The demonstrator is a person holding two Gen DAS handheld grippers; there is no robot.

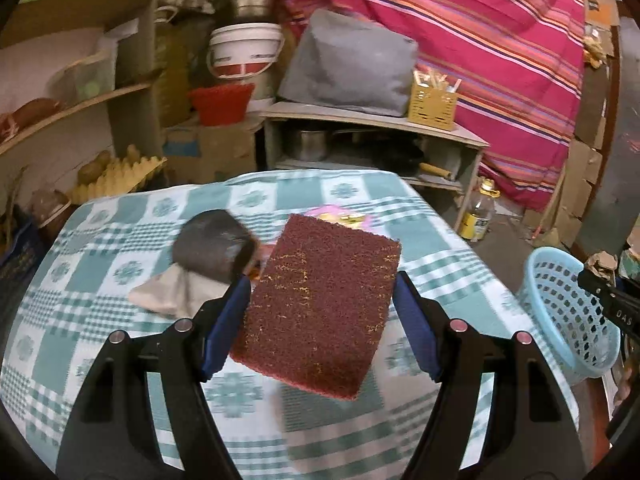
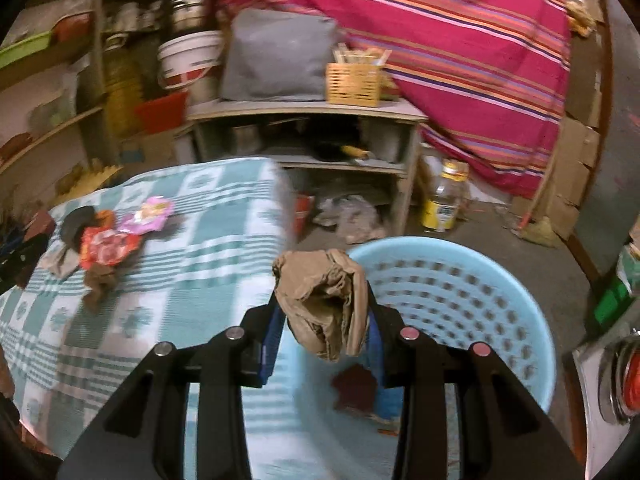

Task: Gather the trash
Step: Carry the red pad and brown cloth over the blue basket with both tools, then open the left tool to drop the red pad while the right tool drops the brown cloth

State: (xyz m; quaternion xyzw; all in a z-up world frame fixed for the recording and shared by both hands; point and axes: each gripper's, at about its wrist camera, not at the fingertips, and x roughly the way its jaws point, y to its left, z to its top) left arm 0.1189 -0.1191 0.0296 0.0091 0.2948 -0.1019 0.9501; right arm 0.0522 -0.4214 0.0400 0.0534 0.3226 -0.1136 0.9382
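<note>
My left gripper (image 1: 322, 304) is shut on a dark red scouring pad (image 1: 318, 304), held above the checked tablecloth (image 1: 100, 320). On the table behind it lie a dark round scrap (image 1: 212, 246), a beige rag (image 1: 176, 292) and a pink wrapper (image 1: 336, 216). My right gripper (image 2: 326, 320) is shut on a crumpled brown paper wad (image 2: 324, 300), held over the near rim of the light blue basket (image 2: 480, 280). Dark red trash (image 2: 356, 388) lies in the basket. In the right wrist view the table holds a red wrapper (image 2: 108, 250), a pink wrapper (image 2: 148, 212) and a brown scrap (image 2: 98, 280).
The blue basket (image 1: 568, 312) stands off the table's right edge. Behind the table are a low shelf unit (image 1: 372, 140) with pans, a yellow caddy (image 1: 432, 104), a white bucket (image 1: 244, 52), an oil bottle (image 2: 444, 196) on the floor and a striped cloth (image 1: 500, 60).
</note>
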